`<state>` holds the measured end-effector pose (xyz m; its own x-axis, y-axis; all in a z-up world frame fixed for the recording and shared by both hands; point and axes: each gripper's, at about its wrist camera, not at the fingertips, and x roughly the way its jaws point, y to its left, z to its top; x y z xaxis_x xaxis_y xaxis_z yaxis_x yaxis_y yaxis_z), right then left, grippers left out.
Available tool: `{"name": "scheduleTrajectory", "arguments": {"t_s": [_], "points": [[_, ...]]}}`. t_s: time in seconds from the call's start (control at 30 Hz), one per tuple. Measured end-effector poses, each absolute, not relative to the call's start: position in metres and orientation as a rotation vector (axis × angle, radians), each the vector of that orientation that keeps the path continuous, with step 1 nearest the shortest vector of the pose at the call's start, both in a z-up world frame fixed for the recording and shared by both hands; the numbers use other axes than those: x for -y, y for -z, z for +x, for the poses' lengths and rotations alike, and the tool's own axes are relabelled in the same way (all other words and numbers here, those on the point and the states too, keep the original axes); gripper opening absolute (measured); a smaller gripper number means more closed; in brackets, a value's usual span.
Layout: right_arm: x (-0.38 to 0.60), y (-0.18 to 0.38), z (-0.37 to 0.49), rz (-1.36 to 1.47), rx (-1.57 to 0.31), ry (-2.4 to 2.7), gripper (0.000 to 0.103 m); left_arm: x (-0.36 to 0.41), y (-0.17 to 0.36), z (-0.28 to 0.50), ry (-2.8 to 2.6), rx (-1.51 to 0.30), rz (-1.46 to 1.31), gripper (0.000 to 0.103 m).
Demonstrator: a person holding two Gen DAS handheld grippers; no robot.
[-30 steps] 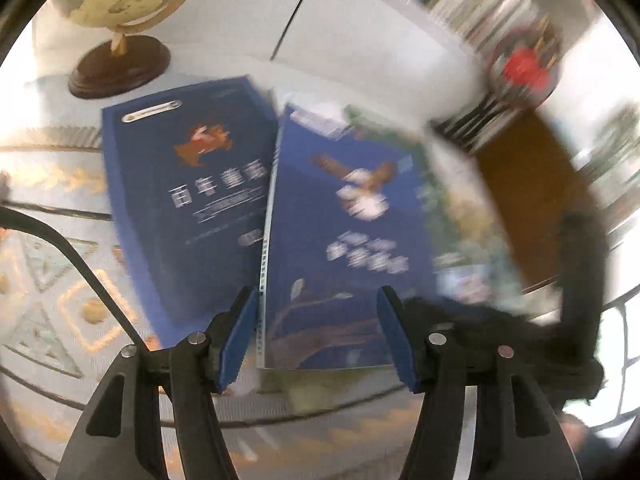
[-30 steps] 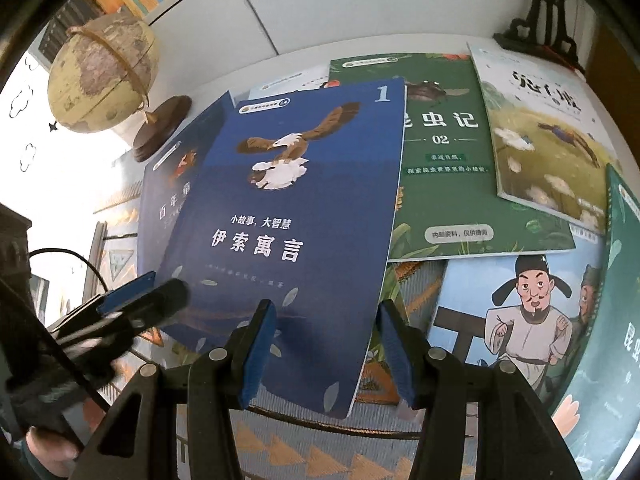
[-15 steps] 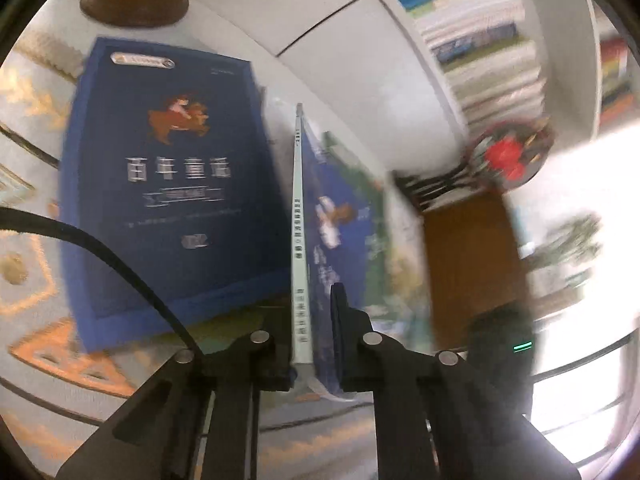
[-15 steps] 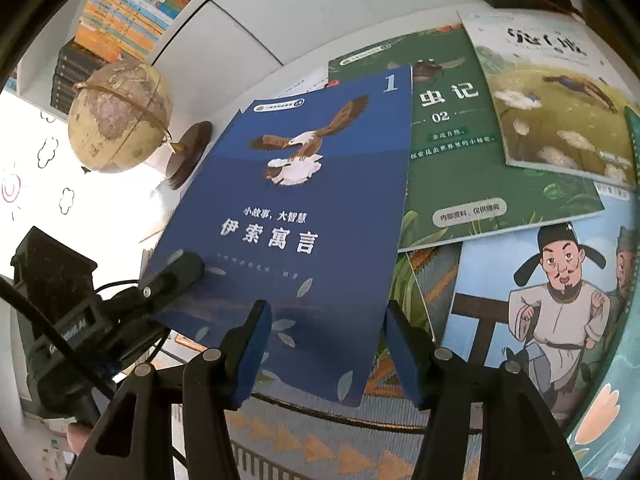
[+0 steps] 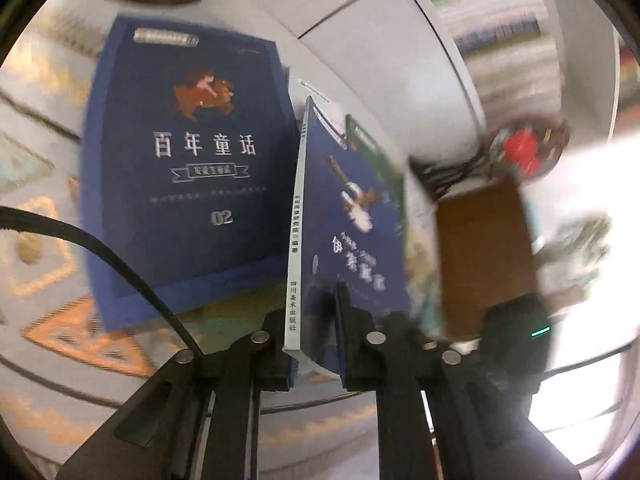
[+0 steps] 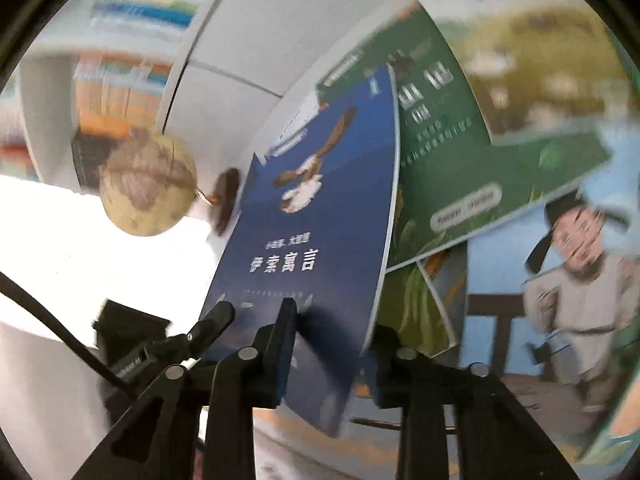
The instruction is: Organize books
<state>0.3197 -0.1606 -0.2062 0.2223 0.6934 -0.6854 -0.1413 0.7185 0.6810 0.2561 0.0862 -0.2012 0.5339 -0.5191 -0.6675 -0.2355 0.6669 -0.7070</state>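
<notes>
A blue book with an eagle on its cover (image 5: 352,216) stands tilted up on its edge, spine toward me. My left gripper (image 5: 312,312) is shut on its lower end near the spine. In the right wrist view the same eagle book (image 6: 316,220) passes between the jaws of my right gripper (image 6: 330,332), which are closing: one finger lies over the cover, the other sits behind the book's edge, with a gap still showing. The left gripper (image 6: 212,320) holds the book's left edge there. A second dark blue book (image 5: 188,160) lies flat to the left.
A green book (image 6: 440,140), a yellow-green one (image 6: 540,60) and one showing a robed man (image 6: 560,280) lie spread on the patterned rug (image 5: 48,260). A globe (image 6: 148,188) stands by the white cabinet, under a filled bookshelf (image 5: 500,20). A brown wooden piece (image 5: 484,256) is at the right.
The left gripper shut on the eagle book and tipped it up from flat onto its edge. The right jaws narrowed around the book's lower edge. Both views rolled.
</notes>
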Motion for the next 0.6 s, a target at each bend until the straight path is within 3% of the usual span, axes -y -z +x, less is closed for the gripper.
{"name": "scheduleTrajectory", "arguments": {"t_s": [0.23,0.6], "points": [[0.121,0.165,0.275,0.081,-1.097,-0.649,0.024,-0.050,0.159,0.226,0.119,-1.011,-0.522,0.012],[0.128,0.139,0.193,-0.040,-1.041,-0.761,0.024,-0.045,0.124,0.137,0.068,-0.970,-0.489,0.013]]}}
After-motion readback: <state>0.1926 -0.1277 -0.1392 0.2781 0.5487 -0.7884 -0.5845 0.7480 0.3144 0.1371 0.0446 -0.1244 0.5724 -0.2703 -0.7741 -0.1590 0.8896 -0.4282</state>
